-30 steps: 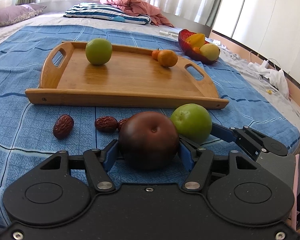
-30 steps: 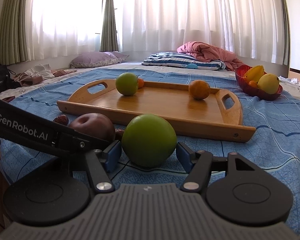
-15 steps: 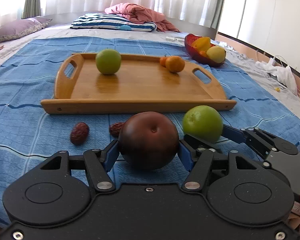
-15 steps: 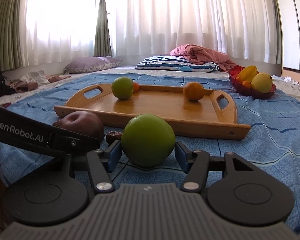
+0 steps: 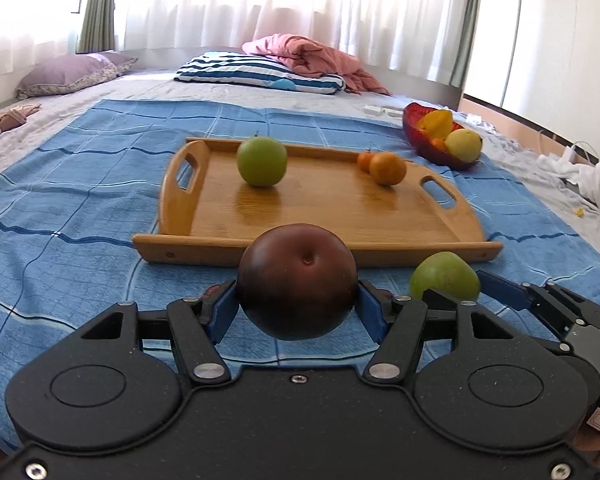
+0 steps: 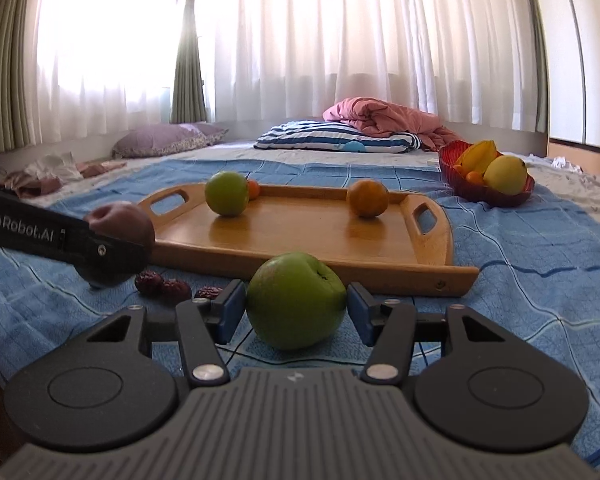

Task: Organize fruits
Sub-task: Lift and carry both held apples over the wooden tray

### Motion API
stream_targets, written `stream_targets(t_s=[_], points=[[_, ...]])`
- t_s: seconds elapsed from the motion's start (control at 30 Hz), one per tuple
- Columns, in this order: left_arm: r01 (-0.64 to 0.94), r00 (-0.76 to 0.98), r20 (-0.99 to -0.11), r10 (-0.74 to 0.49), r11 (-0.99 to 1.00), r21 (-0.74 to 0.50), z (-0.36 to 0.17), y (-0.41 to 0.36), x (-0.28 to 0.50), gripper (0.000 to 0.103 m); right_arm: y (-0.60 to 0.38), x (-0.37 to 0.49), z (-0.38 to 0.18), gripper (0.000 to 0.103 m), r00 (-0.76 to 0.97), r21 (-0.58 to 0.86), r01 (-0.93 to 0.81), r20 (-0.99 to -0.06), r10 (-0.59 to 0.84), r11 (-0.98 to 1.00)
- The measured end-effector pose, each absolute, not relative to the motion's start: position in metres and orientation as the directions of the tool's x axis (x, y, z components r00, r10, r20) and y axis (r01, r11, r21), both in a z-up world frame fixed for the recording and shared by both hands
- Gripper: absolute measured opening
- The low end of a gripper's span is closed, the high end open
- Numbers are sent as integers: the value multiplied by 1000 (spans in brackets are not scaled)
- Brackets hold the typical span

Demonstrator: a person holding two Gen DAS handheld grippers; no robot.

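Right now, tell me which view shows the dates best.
The right wrist view. Three dates lie in the open on the blue cloth, in front of the tray. In the left wrist view they are almost wholly hidden behind the left tongs and the dark fruit.

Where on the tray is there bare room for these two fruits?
The wooden tray is bare across its middle and near half, between the green apple and the oranges. The far right corner, around the oranges, is crowded.
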State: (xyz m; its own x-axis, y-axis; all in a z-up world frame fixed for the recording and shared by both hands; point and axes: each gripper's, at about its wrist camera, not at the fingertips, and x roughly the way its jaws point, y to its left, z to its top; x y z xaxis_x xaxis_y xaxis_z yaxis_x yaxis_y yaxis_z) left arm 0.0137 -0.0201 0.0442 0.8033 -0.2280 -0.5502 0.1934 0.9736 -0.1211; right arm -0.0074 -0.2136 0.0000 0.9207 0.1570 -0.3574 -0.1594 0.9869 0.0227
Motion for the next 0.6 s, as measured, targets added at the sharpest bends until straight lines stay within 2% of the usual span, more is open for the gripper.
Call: stream_targets(t_s=[0.2, 0.23, 0.4, 0.6], points=[[174, 796, -565, -217, 976, -130, 40, -16, 17, 61, -212, 0, 1, 68, 915, 45, -155, -371, 161, 987], [171, 796, -566, -215, 977, -130, 40, -15, 17, 61, -214, 2, 0, 74, 911, 68, -155, -376, 169, 986], [166, 797, -567, -208, 978, -125, 39, -15, 19, 61, -225, 12, -2, 75, 896, 194, -142, -392, 210, 971], [165, 797, -568, -206, 978, -123, 39, -14, 21, 61, -228, 21, -7, 76, 877, 273, -124, -420, 234, 954]])
